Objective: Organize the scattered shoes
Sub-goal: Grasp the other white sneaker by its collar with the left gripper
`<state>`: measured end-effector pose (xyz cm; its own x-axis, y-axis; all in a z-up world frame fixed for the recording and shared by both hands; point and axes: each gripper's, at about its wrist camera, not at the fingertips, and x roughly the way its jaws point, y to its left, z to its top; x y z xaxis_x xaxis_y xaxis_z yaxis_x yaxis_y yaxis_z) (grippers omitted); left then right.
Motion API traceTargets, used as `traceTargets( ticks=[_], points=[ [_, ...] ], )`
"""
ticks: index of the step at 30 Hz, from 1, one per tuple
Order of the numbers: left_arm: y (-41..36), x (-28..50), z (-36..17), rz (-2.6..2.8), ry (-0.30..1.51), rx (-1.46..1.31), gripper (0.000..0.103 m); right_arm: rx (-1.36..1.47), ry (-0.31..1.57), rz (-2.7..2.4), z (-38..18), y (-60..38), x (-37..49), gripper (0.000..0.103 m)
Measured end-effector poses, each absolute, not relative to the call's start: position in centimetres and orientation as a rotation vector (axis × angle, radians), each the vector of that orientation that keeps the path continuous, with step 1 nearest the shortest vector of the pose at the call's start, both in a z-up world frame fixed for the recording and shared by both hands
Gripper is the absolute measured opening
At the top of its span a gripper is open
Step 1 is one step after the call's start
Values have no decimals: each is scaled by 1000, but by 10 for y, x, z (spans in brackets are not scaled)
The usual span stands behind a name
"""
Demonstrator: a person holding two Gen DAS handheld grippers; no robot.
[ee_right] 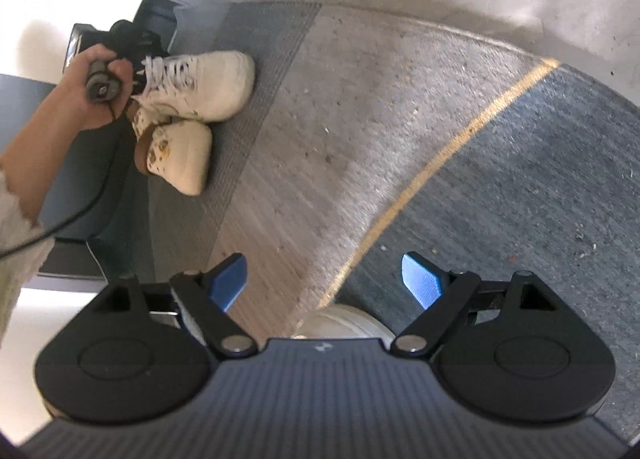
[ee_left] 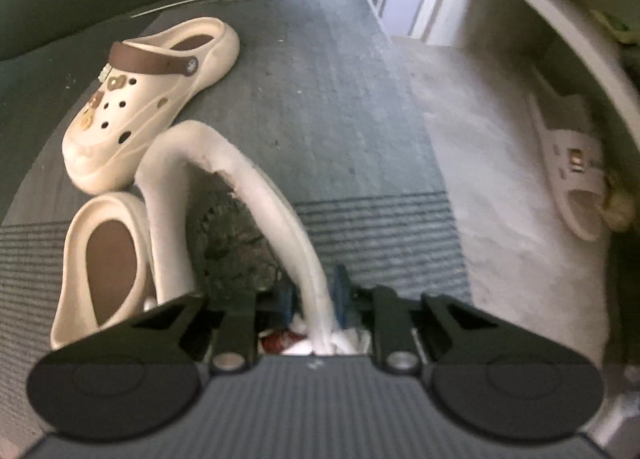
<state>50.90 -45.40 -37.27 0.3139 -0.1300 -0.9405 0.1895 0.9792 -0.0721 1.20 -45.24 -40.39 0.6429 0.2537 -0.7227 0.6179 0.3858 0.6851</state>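
Observation:
My left gripper [ee_left: 314,291] is shut on the padded collar of a white lace-up sneaker [ee_left: 256,195]; the blue pads pinch its rim on both sides. Two cream clogs lie to the left: one with a brown strap and charms [ee_left: 152,99], one close by with a brown insole [ee_left: 104,259]. In the right wrist view a person's hand [ee_right: 80,99] holds that gripper over the sneaker [ee_right: 208,87], with a clog [ee_right: 184,155] beside it. My right gripper [ee_right: 324,283] is open over the rug, nothing between its fingers. A pale shoe toe [ee_right: 344,323] shows just below it.
A white slide sandal [ee_left: 572,171] lies at the right under a pale shelf [ee_left: 540,19]. The shoes sit on a grey ribbed mat [ee_left: 340,99] near a dark door threshold. A grey and blue rug with a yellow stripe [ee_right: 440,163] spreads under the right gripper.

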Motion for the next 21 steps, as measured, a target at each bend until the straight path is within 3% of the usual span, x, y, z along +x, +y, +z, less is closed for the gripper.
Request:
traceTargets(
  ticks=[10, 21],
  points=[
    [-450, 411, -313, -443, 1258, 124, 13, 1146, 765, -364, -372, -438, -2, 87],
    [-465, 274, -262, -581, 1218, 238, 12, 1099, 599, -531, -319, -445, -99, 87]
  ],
)
